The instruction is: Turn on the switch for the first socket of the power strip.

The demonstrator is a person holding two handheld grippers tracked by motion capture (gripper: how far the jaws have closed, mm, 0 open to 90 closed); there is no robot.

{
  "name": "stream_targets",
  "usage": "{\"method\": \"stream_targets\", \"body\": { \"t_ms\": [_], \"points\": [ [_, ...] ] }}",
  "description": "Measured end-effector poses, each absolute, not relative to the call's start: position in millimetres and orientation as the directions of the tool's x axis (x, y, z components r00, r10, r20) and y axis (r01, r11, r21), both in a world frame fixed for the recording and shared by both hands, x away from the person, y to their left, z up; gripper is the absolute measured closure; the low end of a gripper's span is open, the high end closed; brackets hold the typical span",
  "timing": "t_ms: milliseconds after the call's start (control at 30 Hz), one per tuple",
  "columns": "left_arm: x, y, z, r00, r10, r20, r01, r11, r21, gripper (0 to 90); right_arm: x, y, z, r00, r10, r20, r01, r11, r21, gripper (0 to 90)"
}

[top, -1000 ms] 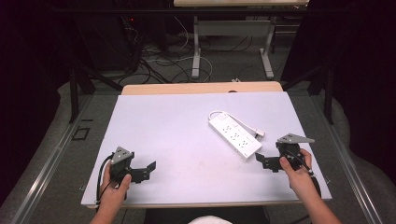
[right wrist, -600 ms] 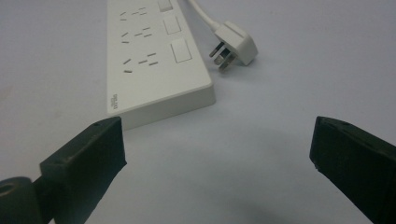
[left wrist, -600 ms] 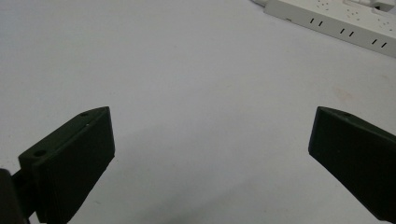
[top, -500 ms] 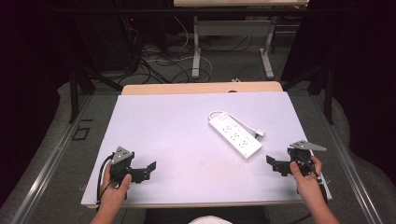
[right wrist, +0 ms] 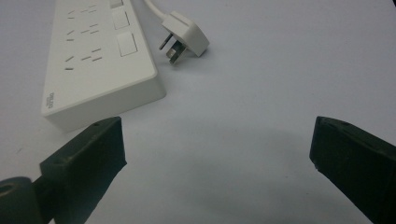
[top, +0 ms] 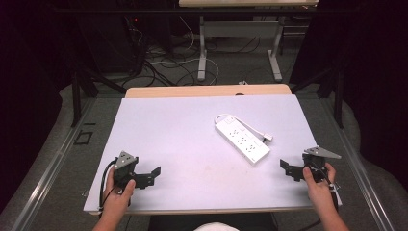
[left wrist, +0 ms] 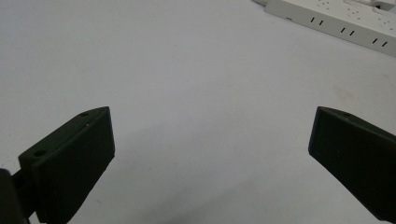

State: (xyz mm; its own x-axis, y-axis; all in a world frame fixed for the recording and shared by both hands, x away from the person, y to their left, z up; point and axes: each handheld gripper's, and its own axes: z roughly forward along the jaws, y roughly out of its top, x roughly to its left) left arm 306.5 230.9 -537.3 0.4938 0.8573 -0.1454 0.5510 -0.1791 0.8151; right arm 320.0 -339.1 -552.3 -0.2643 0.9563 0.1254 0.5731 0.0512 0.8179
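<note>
While both hands rest at the near edge of the surface (top: 183, 130), nothing is held in either pair of tongs.

Left side: left hand (top: 118, 190) comes in from the bottom, wrapped round the handle, forearm pointing up the frame. Left tongs (top: 153, 174) sit low over the near-left part of the surface, aimed to the right toward the middle. In the left gripper view the jaws stand wide apart with bare white surface between them; the far end of the power strip (left wrist: 336, 18) shows at the top right, well apart from the jaws.

Centre: power strip (top: 242, 139) lies flat on the surface, right of middle, running diagonally from far-left to near-right. Its white cord (top: 245, 126) loops along the far side and ends in a plug (top: 267, 138) lying on the surface just beside the strip.

Right side: right hand (top: 317, 180) at the near-right corner, forearm angled in from the bottom. Right tongs (top: 286, 169) point left toward the strip's near end, near it but not touching. Right gripper view: jaws wide, empty; strip end (right wrist: 98, 60) just beyond the left jaw, plug (right wrist: 184, 37) with prongs toward the camera.
</note>
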Motion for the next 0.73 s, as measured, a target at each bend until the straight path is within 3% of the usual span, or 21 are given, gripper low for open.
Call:
{"method": "stream_targets", "body": {
  "t_ms": [733],
  "points": [
    [308, 232, -537, 0.494, 0.855, -0.154, 0.552, -0.172, 0.816, 0.2, 321, -349, -561, -0.216, 0.967, 0.134, 0.593, 0.021, 0.805, 3.3]
  ]
}}
